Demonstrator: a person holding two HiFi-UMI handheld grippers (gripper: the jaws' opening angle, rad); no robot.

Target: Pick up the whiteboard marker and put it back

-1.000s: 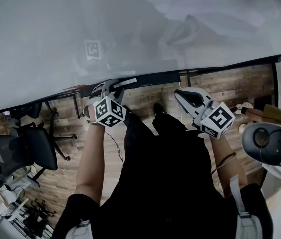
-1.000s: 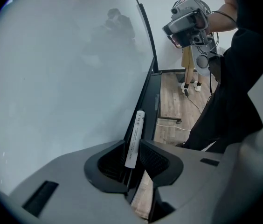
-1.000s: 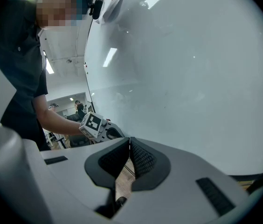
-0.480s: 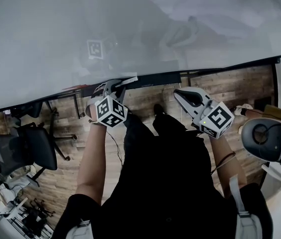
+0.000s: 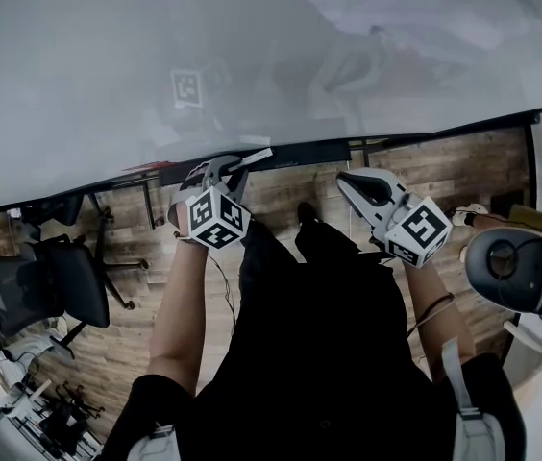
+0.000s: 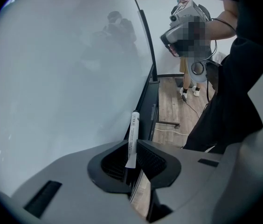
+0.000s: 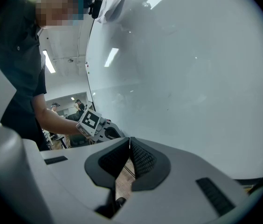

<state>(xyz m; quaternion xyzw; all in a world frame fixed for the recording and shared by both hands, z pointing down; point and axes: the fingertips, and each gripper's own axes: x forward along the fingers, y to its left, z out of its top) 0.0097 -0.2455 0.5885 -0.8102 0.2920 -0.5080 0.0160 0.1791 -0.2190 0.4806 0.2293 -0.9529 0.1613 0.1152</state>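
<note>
The whiteboard marker (image 6: 133, 134) is a slim white stick. It lies between the pads of my left gripper (image 6: 132, 147), with its far end poking out along the whiteboard's dark tray (image 6: 149, 107). The jaws have just been closing and now press on it. In the head view my left gripper (image 5: 225, 167) holds the marker (image 5: 255, 156) tilted at the tray (image 5: 300, 152) below the whiteboard (image 5: 252, 56). My right gripper (image 5: 350, 180) hangs apart to the right, jaw tips together and nothing between them, also in its own view (image 7: 130, 142).
Wooden floor (image 5: 127, 344) lies below the board. A black office chair (image 5: 45, 291) stands at the left. A white round device (image 5: 513, 272) is at the right edge. Another person (image 6: 190, 55) stands beyond the board's far end.
The left jaws have closed in on the marker. Its free end has tipped up from the tray, and the left gripper has shifted slightly. The right gripper has stayed put.
</note>
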